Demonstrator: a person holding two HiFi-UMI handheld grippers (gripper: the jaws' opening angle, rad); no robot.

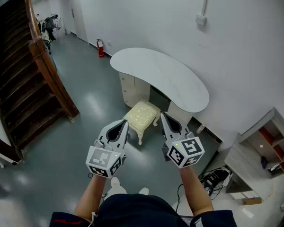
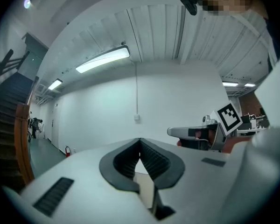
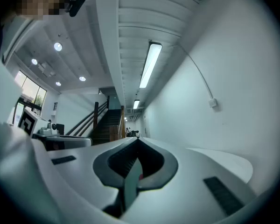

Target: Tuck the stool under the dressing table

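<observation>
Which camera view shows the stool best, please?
The head view: the cream stool appears from above, standing on the floor at the front edge of the dressing table. The left gripper view and the right gripper view show no stool; they look at the wall and ceiling.

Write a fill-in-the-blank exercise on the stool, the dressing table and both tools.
1. The left tool and the right tool both have their jaws ____.
2. The stool stands on the floor, held by ____ tool.
3. The dressing table has a curved top coloured ____.
4. The wooden staircase rises on the person's ____ side.

Missing words: shut; neither; white; left.
</observation>
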